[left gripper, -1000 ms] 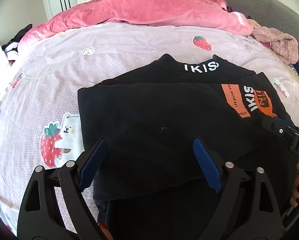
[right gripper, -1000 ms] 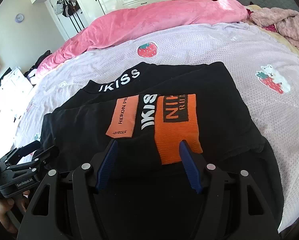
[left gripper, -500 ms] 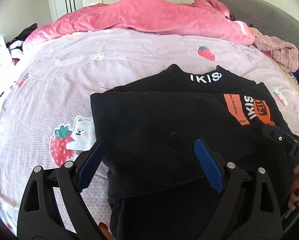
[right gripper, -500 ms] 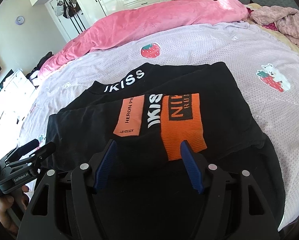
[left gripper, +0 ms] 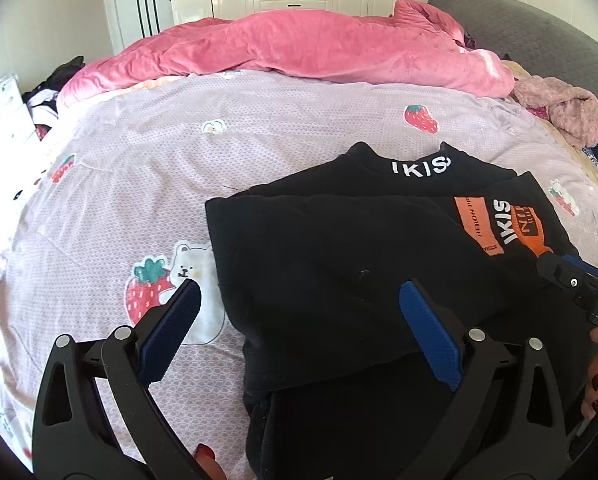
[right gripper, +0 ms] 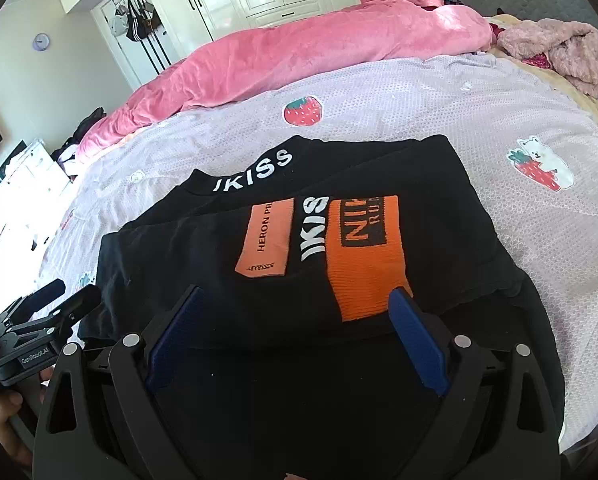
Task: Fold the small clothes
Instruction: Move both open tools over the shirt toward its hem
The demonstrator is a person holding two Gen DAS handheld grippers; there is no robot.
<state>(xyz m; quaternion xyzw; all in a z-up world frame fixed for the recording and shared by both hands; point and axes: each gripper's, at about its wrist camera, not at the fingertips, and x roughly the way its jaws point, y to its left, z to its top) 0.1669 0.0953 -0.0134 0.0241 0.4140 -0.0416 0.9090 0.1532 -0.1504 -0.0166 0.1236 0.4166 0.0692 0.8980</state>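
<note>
**Black top folded over once, both tools letting go**

A black knit top with orange patches and white lettering lies on the bed, on a lilac sheet printed with strawberries and bears. Its near part has been turned up over the body, so a doubled layer now covers most of the garment, and the collar with its white letters shows beyond the folded edge. The orange cuff lies flat on top, which suggests the sleeves are already tucked in.

The left tool has its jaws opening and spread wide; the left edge of the fold lies between its blue pads without being pinched. The right tool is likewise opening, its pads standing apart above the black cloth and gripping nothing.

Judging by this, one lengthwise fold is done and the garment has been released. The bundle is still broad, so a further fold, likely across its width, seems to remain. A crumpled pink duvet lies well beyond.
</note>
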